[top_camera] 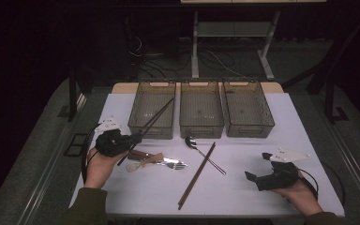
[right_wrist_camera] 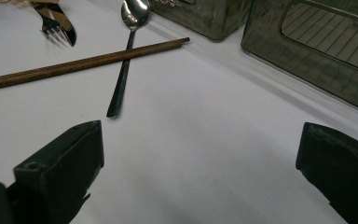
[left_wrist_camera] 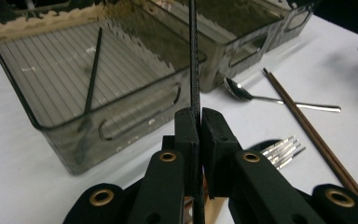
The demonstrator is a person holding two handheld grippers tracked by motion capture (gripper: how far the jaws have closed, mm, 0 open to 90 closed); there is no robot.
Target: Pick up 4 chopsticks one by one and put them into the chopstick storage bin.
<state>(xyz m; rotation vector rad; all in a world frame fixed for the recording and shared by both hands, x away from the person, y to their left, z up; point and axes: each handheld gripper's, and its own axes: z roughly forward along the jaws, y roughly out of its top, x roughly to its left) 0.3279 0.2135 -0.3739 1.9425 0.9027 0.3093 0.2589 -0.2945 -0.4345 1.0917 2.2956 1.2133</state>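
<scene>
Thin black chopstick (left_wrist_camera: 194,70), held tilted, its far end over the left smoky bin (top_camera: 152,108)

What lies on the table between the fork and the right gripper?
In the high view, the metal spoon and the brown chopsticks, crossed over each other, lie between the fork and the right gripper.
</scene>
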